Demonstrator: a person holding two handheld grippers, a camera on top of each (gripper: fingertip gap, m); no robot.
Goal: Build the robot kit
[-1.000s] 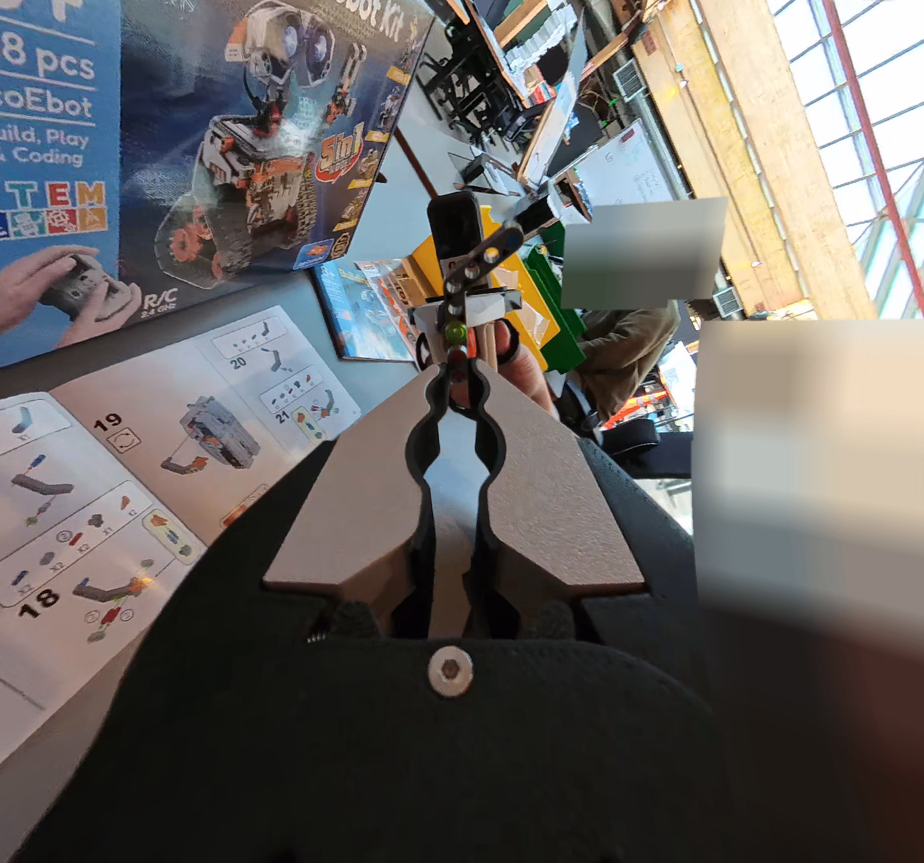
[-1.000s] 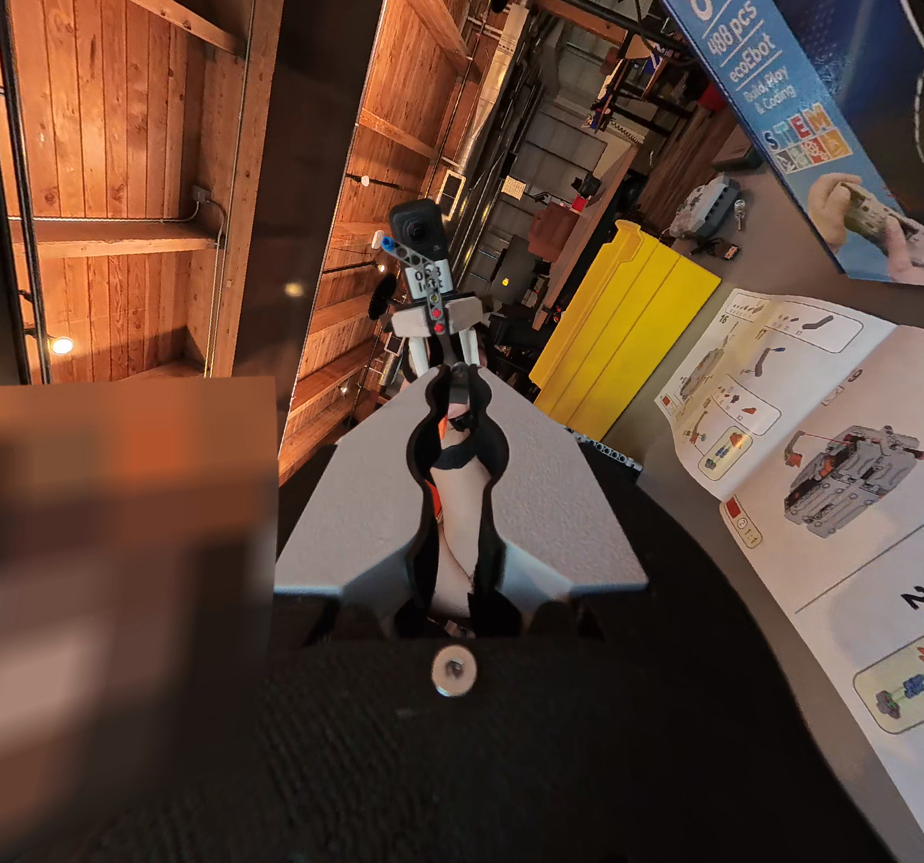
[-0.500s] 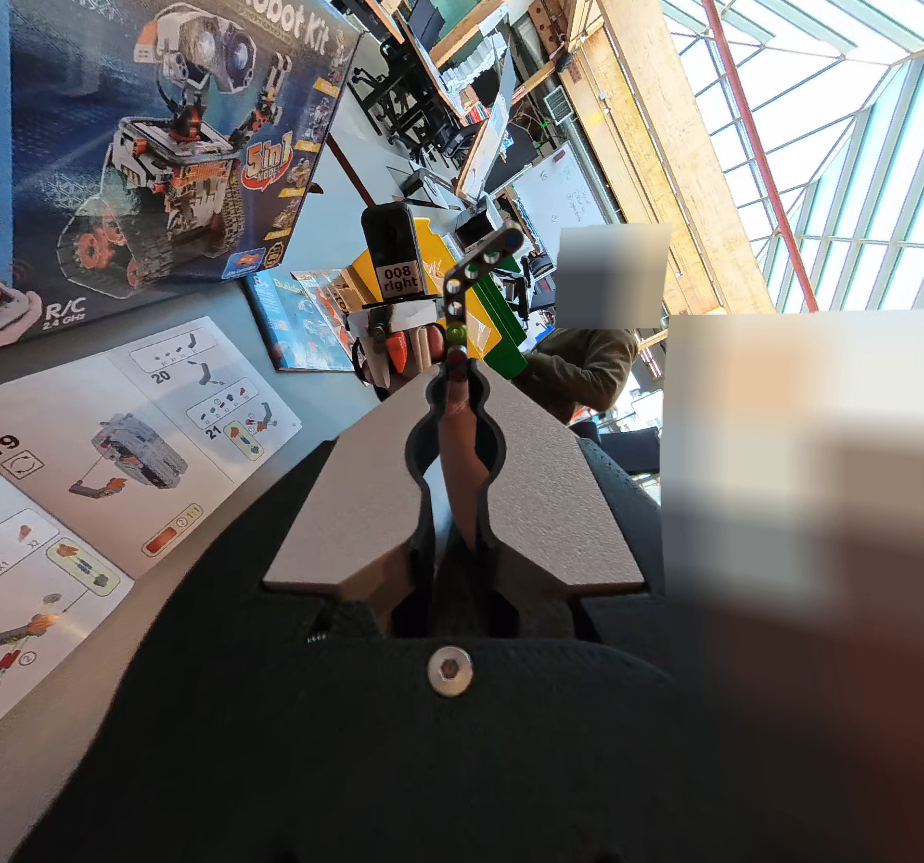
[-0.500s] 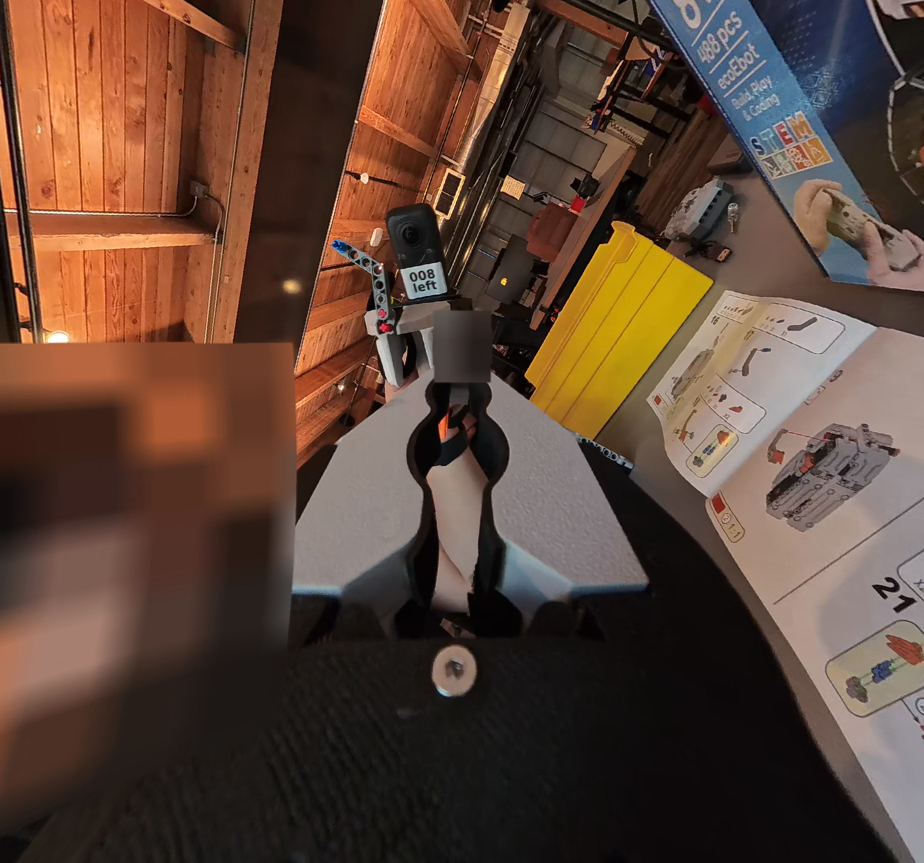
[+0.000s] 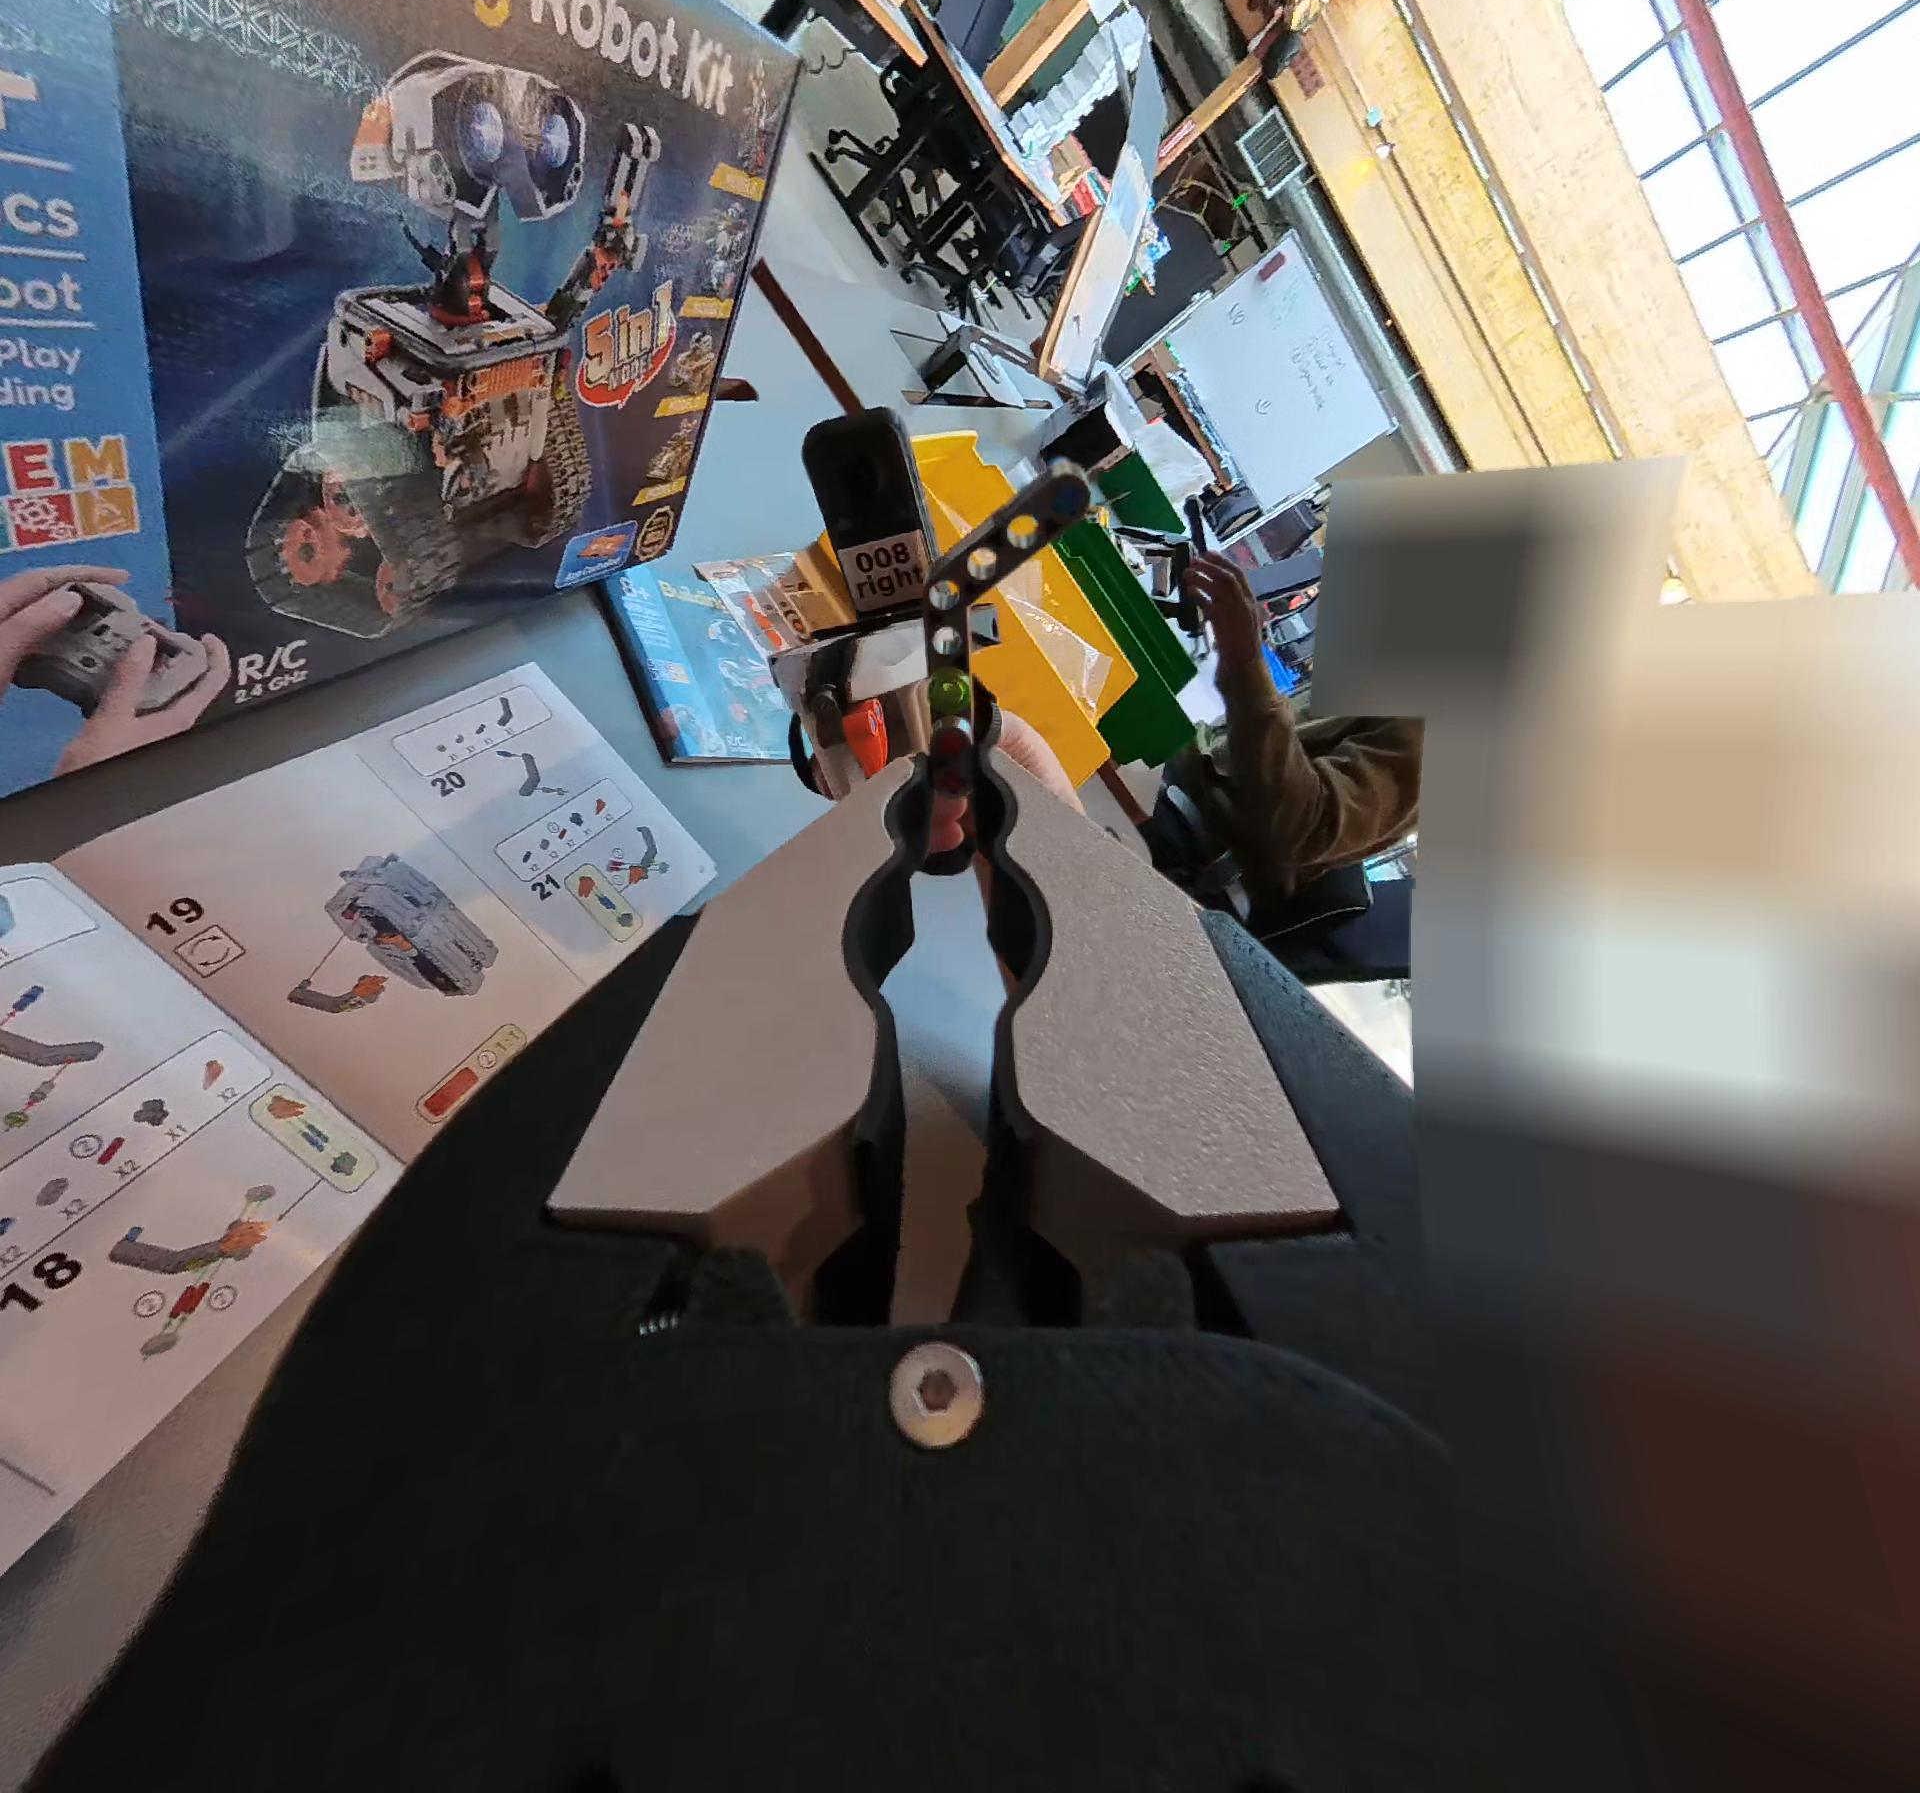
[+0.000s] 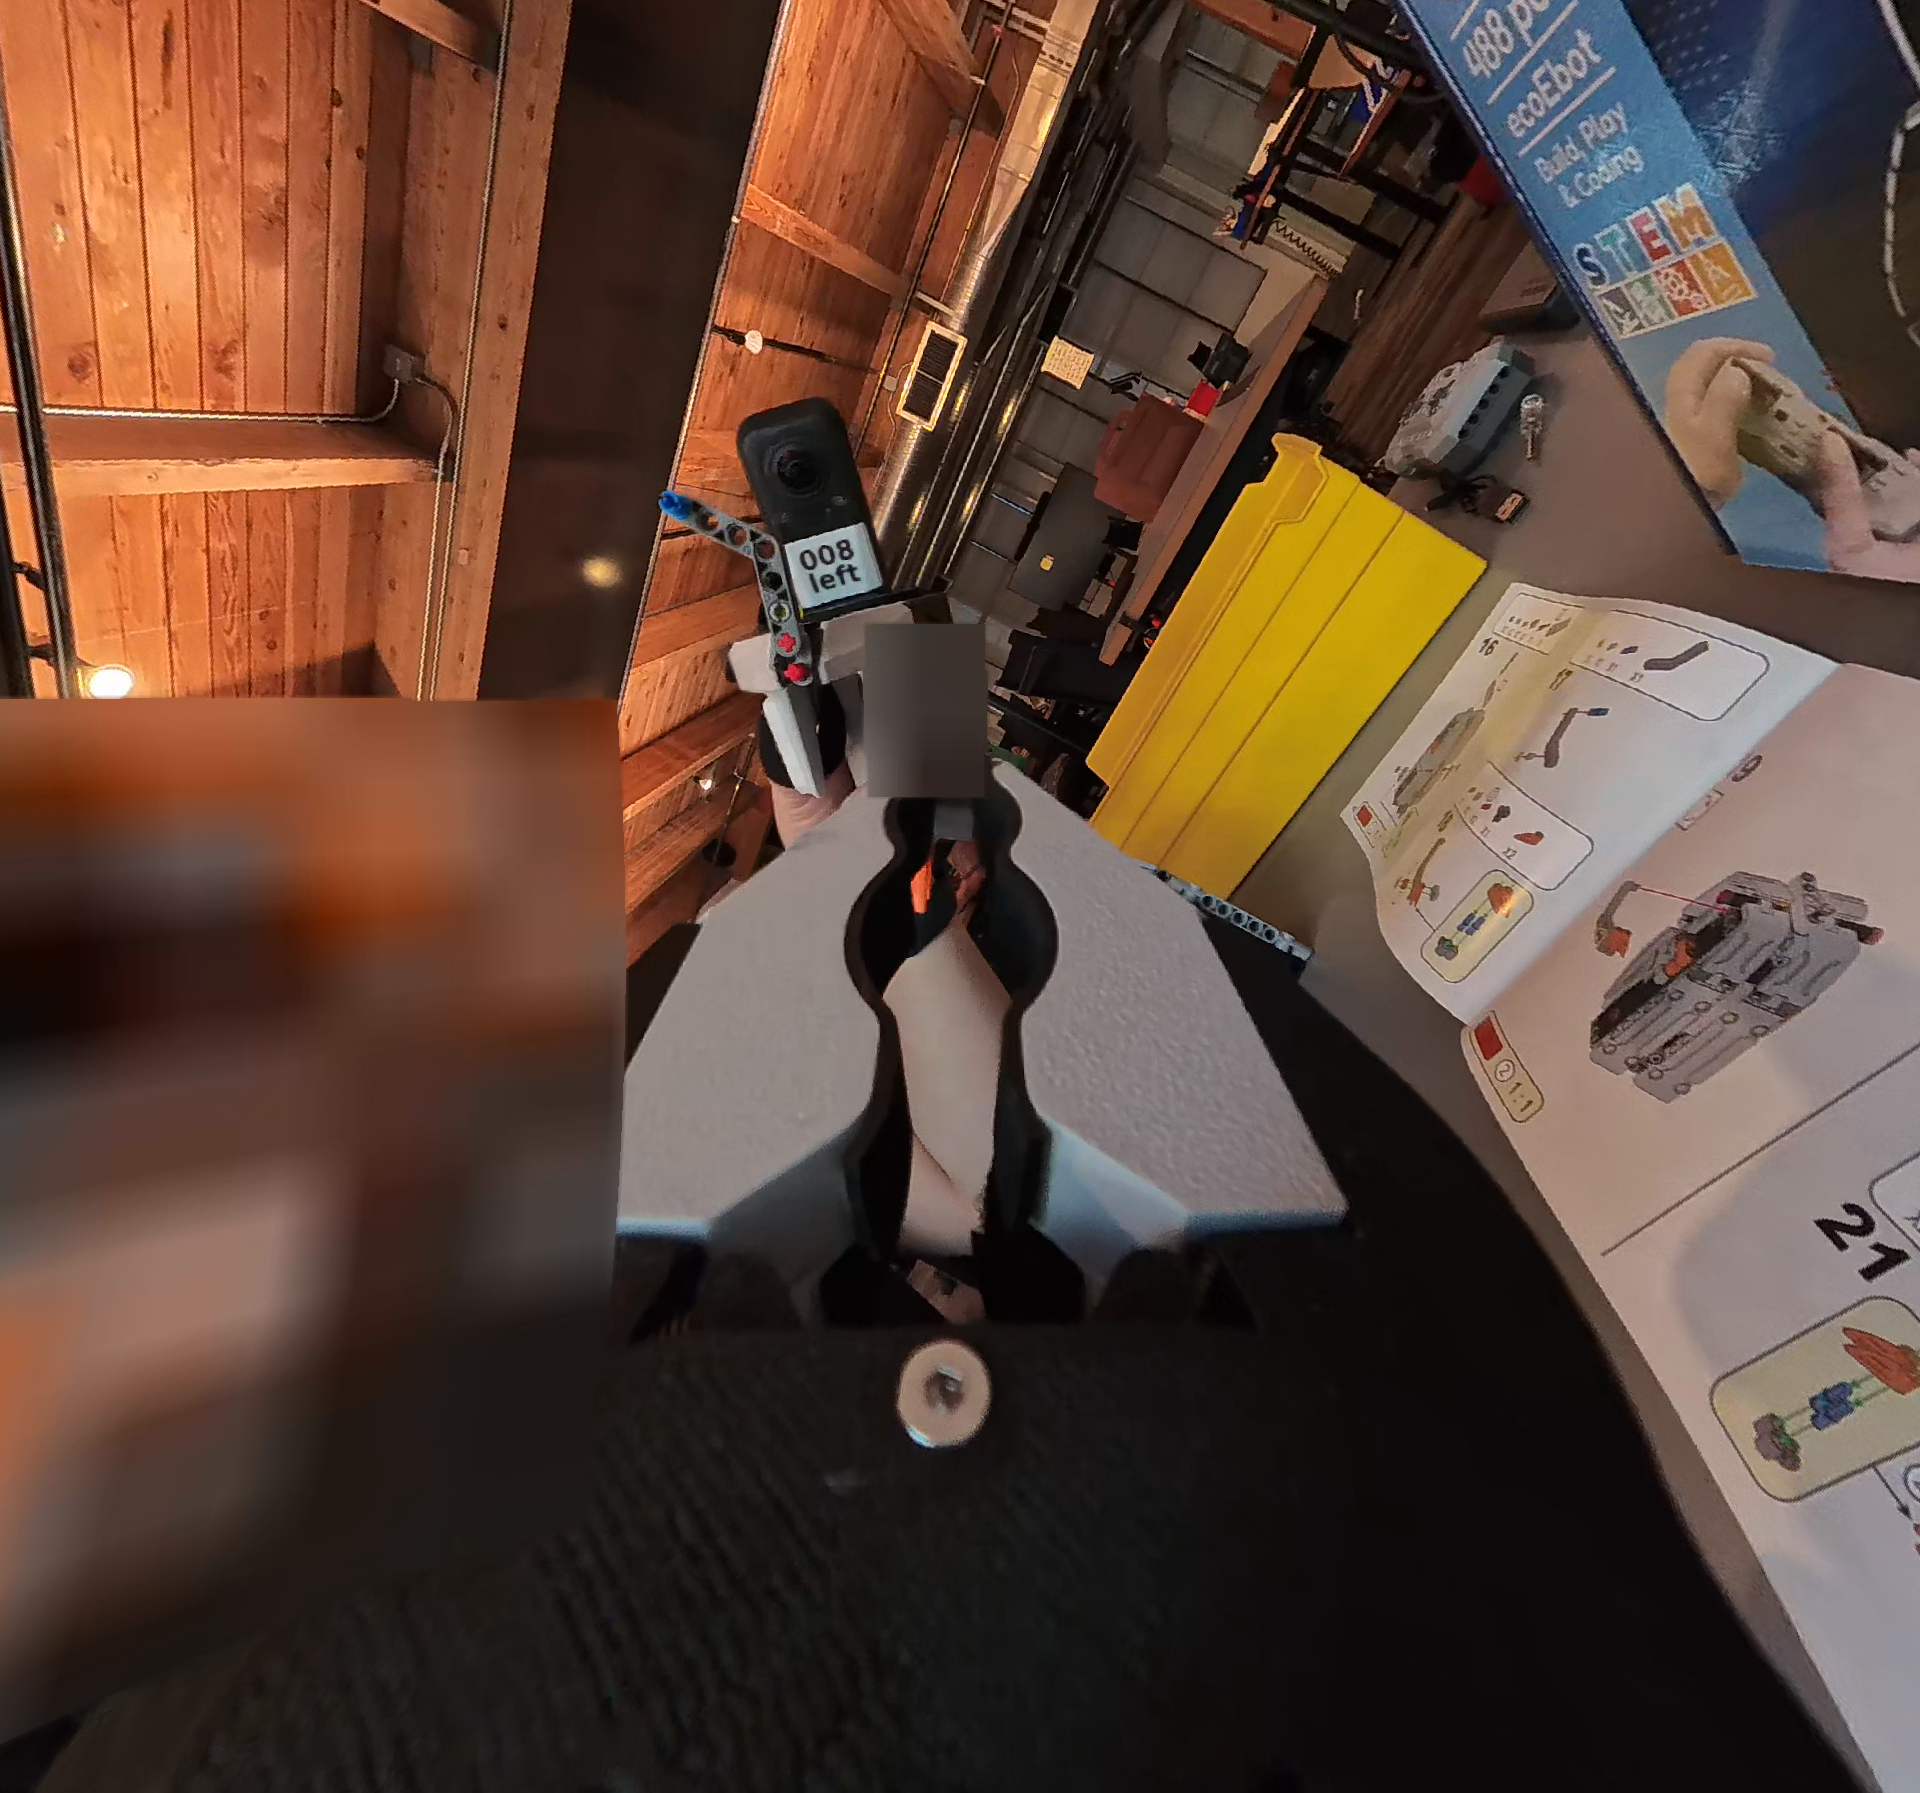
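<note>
My left gripper (image 5: 948, 787) is shut on the lower end of a dark grey angled beam (image 5: 971, 621). The beam has holes, a green pin, red pins and a blue pin at its far tip. It is held up in the air. My right gripper (image 6: 940, 813) has its jaws close together. A blurred patch covers its tips, and what is between them is hidden. In the right wrist view the left gripper (image 6: 795, 694) and the beam (image 6: 764, 569) are just ahead and to the left. The right gripper (image 5: 873, 694) faces me in the left wrist view.
An open instruction booklet (image 5: 312, 964) lies on the grey table (image 5: 758, 496), also in the right wrist view (image 6: 1662, 912). A big blue kit box (image 5: 416, 289) stands behind it. A yellow bin (image 6: 1278, 663) and a green bin (image 5: 1132, 642) are beyond. A person (image 5: 1299, 798) sits farther off. There is about 8 cm between the tips of the two grippers.
In the right wrist view the beam and left gripper have shifted from straight ahead of my right tips to the left. Both views have swung a little. Both grippers have stayed shut.
</note>
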